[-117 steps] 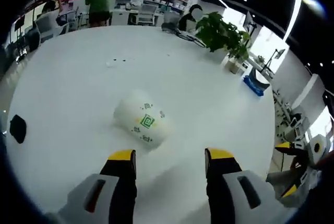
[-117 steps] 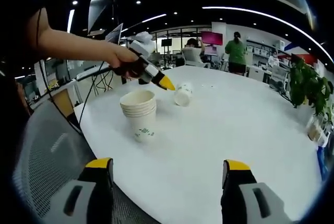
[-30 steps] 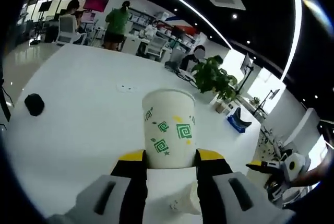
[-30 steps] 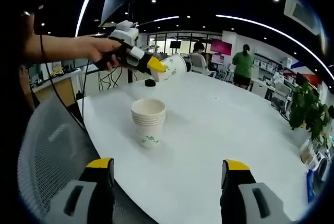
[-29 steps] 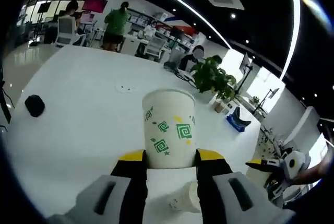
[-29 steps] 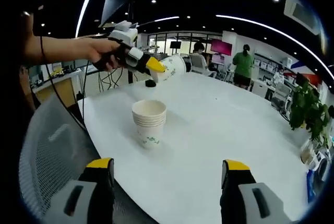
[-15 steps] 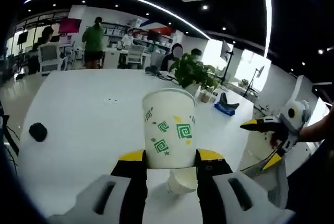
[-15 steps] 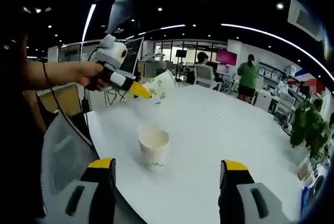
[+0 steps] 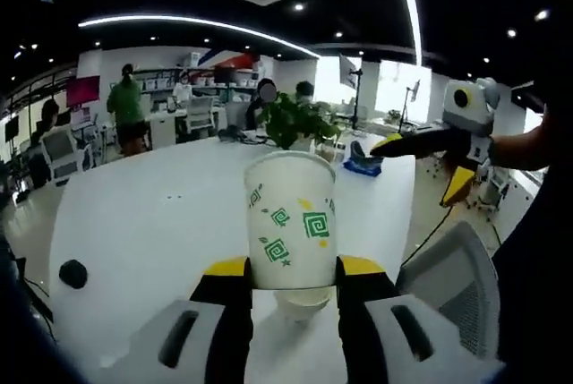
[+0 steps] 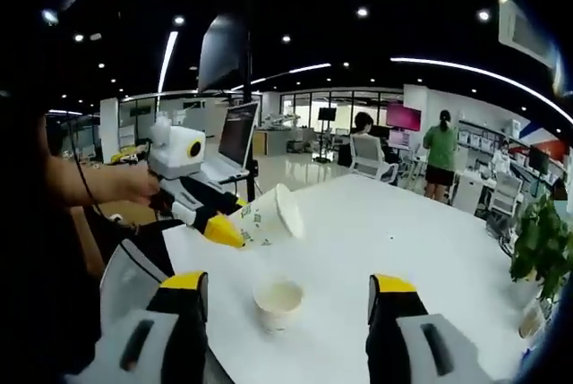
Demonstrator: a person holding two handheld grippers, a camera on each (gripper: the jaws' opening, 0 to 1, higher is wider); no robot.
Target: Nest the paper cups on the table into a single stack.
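Already most cups sit nested in a stack (image 10: 277, 302) on the table (image 10: 376, 223); left tongs (image 9: 288, 268) clamp the last cup (image 9: 289, 218) above it, right tongs (image 10: 286, 299) wide, empty.

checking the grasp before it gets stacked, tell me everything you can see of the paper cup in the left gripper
The paper cup is white paper printed with green square spirals, small green marks and a yellow speck. The left gripper is shut on its lower wall, yellow-tipped fingers on either side. In the right gripper view it is tilted, mouth pointing away from the hand, held in the air above the table, near the stack of cups. Nothing else touches it.
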